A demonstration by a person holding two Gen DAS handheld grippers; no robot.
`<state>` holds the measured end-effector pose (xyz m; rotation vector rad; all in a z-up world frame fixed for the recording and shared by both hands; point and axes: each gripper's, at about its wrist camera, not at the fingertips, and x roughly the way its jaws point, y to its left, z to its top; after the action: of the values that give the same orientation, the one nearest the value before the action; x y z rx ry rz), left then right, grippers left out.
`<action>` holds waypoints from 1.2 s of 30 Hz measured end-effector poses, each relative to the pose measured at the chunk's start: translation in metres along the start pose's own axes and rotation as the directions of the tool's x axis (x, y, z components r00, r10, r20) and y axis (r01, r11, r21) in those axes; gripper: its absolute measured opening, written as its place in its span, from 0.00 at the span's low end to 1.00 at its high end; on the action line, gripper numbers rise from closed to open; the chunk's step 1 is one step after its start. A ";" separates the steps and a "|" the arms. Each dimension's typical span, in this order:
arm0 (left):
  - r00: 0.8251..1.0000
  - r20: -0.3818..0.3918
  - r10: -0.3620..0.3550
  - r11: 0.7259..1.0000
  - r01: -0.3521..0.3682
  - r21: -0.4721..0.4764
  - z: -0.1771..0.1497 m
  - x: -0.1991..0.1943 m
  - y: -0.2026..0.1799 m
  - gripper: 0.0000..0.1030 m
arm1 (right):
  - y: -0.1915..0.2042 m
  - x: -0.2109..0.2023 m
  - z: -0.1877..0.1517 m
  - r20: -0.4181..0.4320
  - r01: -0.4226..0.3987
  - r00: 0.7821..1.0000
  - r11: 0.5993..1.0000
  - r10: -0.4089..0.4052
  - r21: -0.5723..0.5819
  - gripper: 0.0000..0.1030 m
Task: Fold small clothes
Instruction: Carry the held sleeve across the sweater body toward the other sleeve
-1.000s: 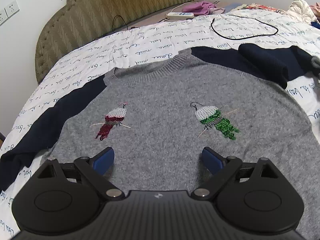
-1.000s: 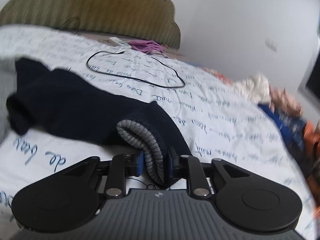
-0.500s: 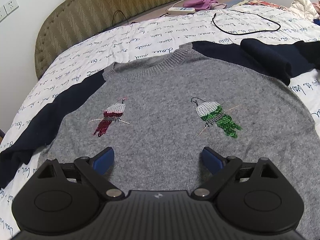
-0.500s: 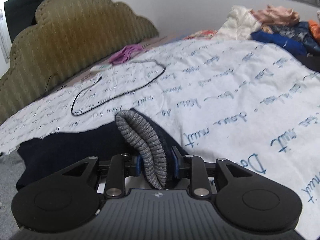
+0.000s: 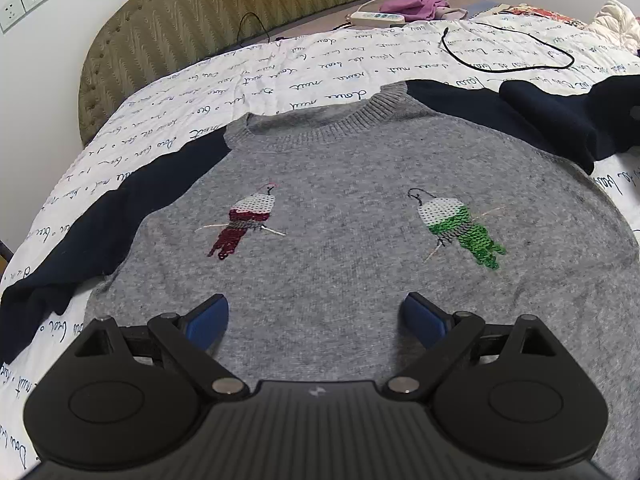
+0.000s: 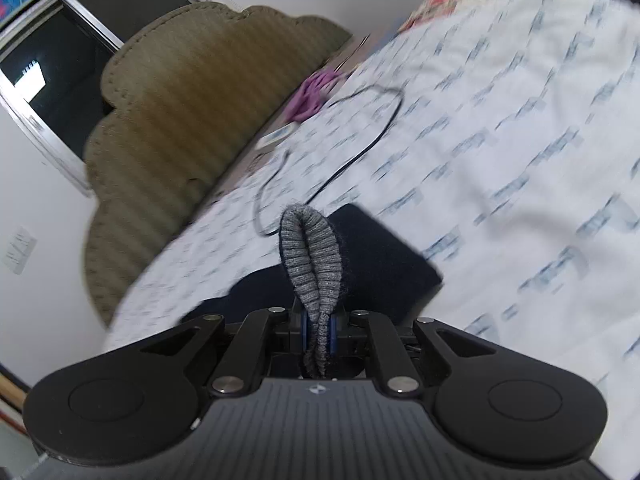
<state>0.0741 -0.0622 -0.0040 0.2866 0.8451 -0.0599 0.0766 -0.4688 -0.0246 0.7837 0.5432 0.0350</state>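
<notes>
A small grey sweater (image 5: pixel 340 184) with navy sleeves and two sequin birds lies flat, front up, on the bed. My left gripper (image 5: pixel 316 316) is open and empty, hovering over the sweater's lower middle. Its left navy sleeve (image 5: pixel 100 240) lies stretched out to the left. The right navy sleeve (image 5: pixel 560 120) is folded up at the far right. My right gripper (image 6: pixel 317 334) is shut on that sleeve's grey ribbed cuff (image 6: pixel 312 256), which stands up between the jaws, with the navy sleeve (image 6: pixel 384 264) hanging below it.
The white bedspread (image 5: pixel 320 60) with blue script covers the bed. A black cable (image 5: pixel 512 52) loops on it near the olive headboard (image 5: pixel 240 20). A white remote (image 5: pixel 376 18) and purple cloth (image 5: pixel 420 0) lie beyond. More clothes (image 5: pixel 616 20) are piled at the far right.
My right gripper has lifted and rolled with the cuff, and its jaws have closed tighter on it. The left gripper has drifted slightly and stays open.
</notes>
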 end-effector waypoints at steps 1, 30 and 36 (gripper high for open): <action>1.000 0.000 0.000 1.000 0.000 -0.002 0.000 0.000 0.001 0.93 | 0.004 0.001 -0.002 -0.012 -0.024 1.000 1.000 0.025 0.013 0.14; 1.000 0.009 -0.013 0.996 0.013 -0.086 -0.011 0.001 0.034 0.93 | 0.119 0.038 -0.051 -0.275 -0.270 0.929 0.962 0.247 -0.049 0.15; 0.999 0.025 -0.025 0.995 0.028 -0.100 -0.016 0.004 0.041 0.93 | 0.134 0.046 -0.060 -0.306 -0.287 0.917 0.955 0.254 -0.067 0.15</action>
<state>0.0716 -0.0186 -0.0079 0.1800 0.8255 -0.0453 0.1096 -0.3230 0.0108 0.7443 0.7049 0.4427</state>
